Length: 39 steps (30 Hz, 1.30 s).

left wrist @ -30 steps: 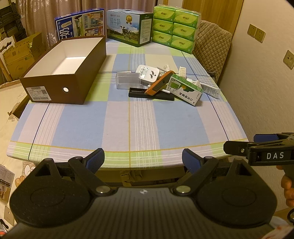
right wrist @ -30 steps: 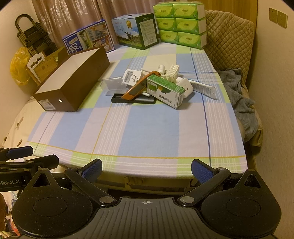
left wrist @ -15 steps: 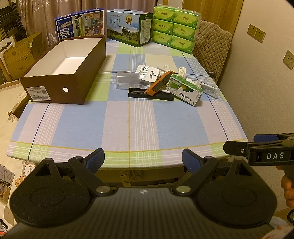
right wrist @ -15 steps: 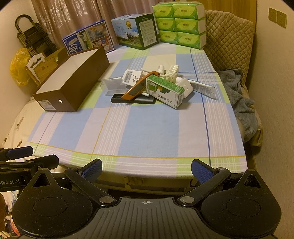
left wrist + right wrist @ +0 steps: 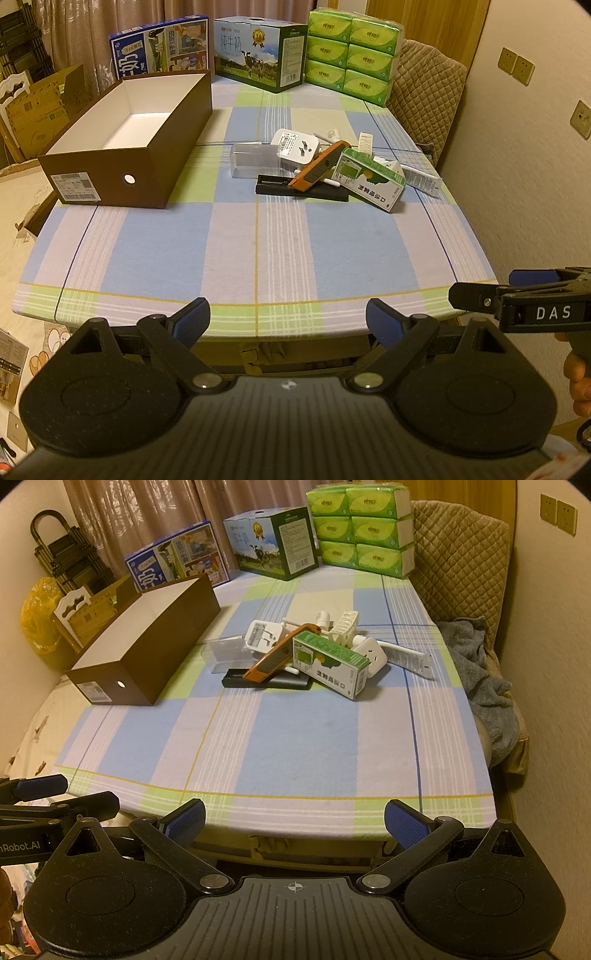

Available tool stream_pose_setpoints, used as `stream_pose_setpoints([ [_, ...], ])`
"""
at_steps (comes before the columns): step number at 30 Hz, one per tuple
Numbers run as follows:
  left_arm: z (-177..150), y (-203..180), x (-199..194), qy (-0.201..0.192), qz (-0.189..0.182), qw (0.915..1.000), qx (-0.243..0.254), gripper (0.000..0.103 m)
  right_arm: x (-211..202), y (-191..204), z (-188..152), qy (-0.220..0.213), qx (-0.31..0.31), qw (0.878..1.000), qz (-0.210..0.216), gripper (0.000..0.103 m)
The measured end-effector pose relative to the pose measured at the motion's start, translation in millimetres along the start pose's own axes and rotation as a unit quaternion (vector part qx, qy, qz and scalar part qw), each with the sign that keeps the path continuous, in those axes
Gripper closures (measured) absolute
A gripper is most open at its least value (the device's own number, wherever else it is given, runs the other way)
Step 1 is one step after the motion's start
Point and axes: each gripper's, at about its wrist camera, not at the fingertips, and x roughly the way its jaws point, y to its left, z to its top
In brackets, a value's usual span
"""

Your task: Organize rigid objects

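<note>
A pile of small objects lies mid-table: a green-white carton [image 5: 371, 178] [image 5: 330, 664], an orange utility knife [image 5: 317, 166] [image 5: 280, 653], a flat black case [image 5: 295, 186] [image 5: 266, 681], a white plug adapter [image 5: 297, 147] [image 5: 263, 637], a clear plastic box [image 5: 253, 160] and a white tube [image 5: 406, 657]. An open brown box [image 5: 133, 136] [image 5: 147, 642] stands at the left, empty. My left gripper [image 5: 288, 317] and right gripper [image 5: 295, 818] are both open and empty, held off the table's near edge, far from the pile.
Two milk cartons [image 5: 258, 51] and stacked green tissue packs [image 5: 351, 48] line the table's far end. A quilted chair [image 5: 461, 557] with a grey towel [image 5: 487, 686] stands to the right. A wall is close on the right, cardboard boxes on the left.
</note>
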Motion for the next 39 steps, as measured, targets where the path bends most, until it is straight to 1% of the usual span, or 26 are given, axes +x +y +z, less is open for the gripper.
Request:
stream_pose_setpoints([
  [7,3.7,-5.5,2.0,0.001,0.002,1.0,0.002,0.014,-1.2,-6.0,5.6,0.001,0.003,1.0,0.008,0.002],
  [13,9.3,-7.4,8.5,0.004,0.007,0.9999,0.007,0.013,0.9,-13.9,4.0,0.002,0.006,1.0,0.019,0.002],
  [20,21.6,-6.2,22.3,0.012,0.008,0.9996,0.024,0.014,5.8,-24.6,5.8,-0.002,0.026,0.999,0.032,0.002],
  [21,23.2,-5.0,24.3,0.012,0.007,0.9996,0.026,0.014,7.7,-26.4,6.3,-0.002,0.032,0.999,0.036,0.003],
  [23,28.2,-2.3,31.0,0.015,0.004,0.9993,0.033,0.014,11.0,-29.1,7.2,-0.001,0.042,0.998,0.039,0.007],
  [27,41.5,5.8,48.1,0.019,-0.004,0.999,0.041,0.014,19.4,-36.6,8.5,0.009,0.073,0.997,0.033,0.009],
  [30,53.9,12.7,63.8,0.023,-0.008,0.9987,0.045,0.014,23.6,-40.8,13.8,0.005,0.092,0.995,0.03,0.009],
  [35,83.4,27.3,96.6,0.031,-0.022,0.9978,0.055,0.014,37.0,-44.1,32.1,-0.007,0.123,0.992,-0.004,0.009],
  [39,112.4,39.3,124.8,0.035,-0.032,0.9967,0.066,0.014,52.4,-48.1,52.3,-0.02,0.164,0.986,-0.02,0.009],
])
